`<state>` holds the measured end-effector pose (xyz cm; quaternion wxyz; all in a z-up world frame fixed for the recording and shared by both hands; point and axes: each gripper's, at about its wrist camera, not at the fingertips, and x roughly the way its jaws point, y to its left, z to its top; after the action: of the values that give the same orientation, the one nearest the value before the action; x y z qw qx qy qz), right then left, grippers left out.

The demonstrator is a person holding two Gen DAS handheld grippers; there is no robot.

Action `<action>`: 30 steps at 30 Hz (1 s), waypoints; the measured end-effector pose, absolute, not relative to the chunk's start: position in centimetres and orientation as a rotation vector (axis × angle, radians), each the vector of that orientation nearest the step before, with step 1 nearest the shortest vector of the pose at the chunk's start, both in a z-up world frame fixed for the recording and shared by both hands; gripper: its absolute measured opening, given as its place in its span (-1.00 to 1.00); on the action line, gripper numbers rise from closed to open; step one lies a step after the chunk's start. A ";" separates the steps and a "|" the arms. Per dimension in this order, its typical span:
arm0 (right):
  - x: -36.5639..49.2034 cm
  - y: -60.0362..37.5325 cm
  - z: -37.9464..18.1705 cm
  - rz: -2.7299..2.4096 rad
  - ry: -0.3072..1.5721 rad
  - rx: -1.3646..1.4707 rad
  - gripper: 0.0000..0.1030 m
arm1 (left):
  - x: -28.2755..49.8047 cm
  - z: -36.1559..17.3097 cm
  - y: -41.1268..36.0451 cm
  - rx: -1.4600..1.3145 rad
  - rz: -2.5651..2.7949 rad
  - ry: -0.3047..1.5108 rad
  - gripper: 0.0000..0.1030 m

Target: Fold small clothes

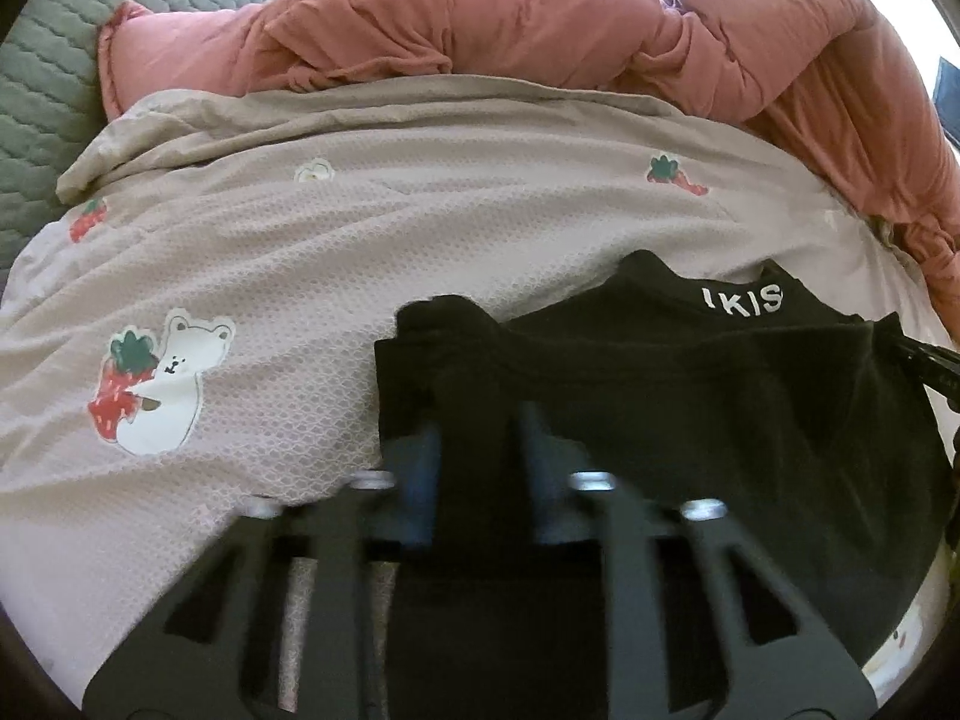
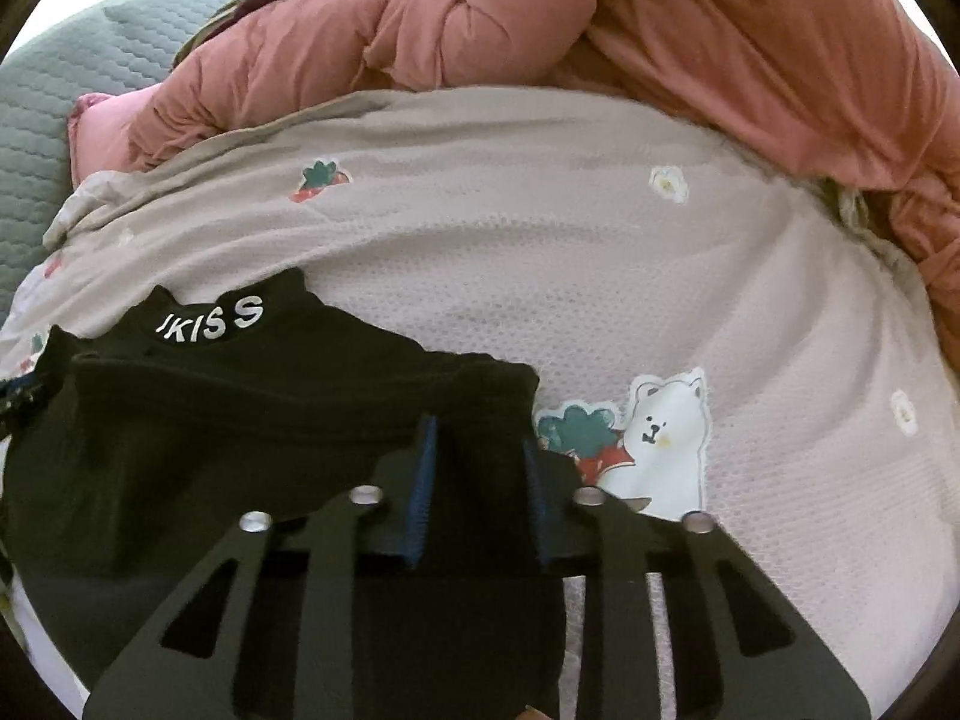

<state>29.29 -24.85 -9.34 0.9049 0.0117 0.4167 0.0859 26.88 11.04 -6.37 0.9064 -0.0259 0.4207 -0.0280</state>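
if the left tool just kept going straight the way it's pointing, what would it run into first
Most likely the black garment: the left tool already has the fabric's left corner between its open fingers. Past that lies the pale printed blanket, then the bunched pink duvet. Depth is hard to judge.

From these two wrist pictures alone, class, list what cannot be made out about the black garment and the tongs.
- Black garment: near part hidden behind the left tongs in the left wrist view.
- Its white lettering: cut off by a fold in the right wrist view.
- Right tongs: whether cloth is pinched, black against black.
- Garment's type: too bunched.
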 end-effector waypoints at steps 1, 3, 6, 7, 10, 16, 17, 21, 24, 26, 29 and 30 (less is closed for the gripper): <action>29.1 -25.0 -9.1 0.179 0.850 0.030 -0.75 | 26.8 -6.3 11.3 -0.071 -0.061 0.865 -0.92; 28.7 -25.5 -8.3 0.182 0.821 0.062 -0.80 | 26.6 -6.0 12.0 -0.119 -0.062 0.852 -0.93; 28.2 -26.4 -6.7 0.195 0.764 0.115 -0.81 | 25.8 -4.3 13.5 -0.217 -0.076 0.779 -0.94; 28.1 -26.7 -6.3 0.198 0.745 0.130 -0.81 | 25.5 -3.6 13.9 -0.237 -0.075 0.752 -0.94; 28.4 -27.4 -5.2 0.210 0.699 0.178 -0.81 | 25.1 -2.2 14.9 -0.283 -0.064 0.689 -0.94; 30.7 -27.4 -7.0 0.175 0.760 0.186 -0.81 | 27.0 -3.5 15.0 -0.269 -0.020 0.718 -0.94; 30.9 -27.2 -7.6 0.165 0.779 0.181 -0.81 | 27.5 -4.1 14.8 -0.250 -0.010 0.742 -0.94; 31.7 -26.8 -10.4 0.103 0.872 0.139 -0.80 | 28.4 -7.0 14.3 -0.187 0.035 0.832 -0.88; 31.7 -27.0 -11.5 0.073 0.896 0.144 -0.76 | 28.2 -7.3 14.4 -0.172 0.047 0.840 -0.75; 31.7 -26.8 -11.7 0.062 0.897 0.130 -0.73 | 28.1 -7.4 14.3 -0.158 0.054 0.840 -0.70; 31.5 -26.2 -11.5 0.038 0.890 0.087 -0.68 | 27.7 -7.3 14.3 -0.149 0.064 0.835 -0.59; 31.3 -26.0 -11.4 0.030 0.889 0.073 -0.61 | 27.6 -7.1 14.4 -0.144 0.072 0.833 -0.54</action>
<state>31.32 -25.99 -11.35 0.9021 0.0354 0.4298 0.0144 27.60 14.36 -7.14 0.9114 -0.0701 0.4039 0.0350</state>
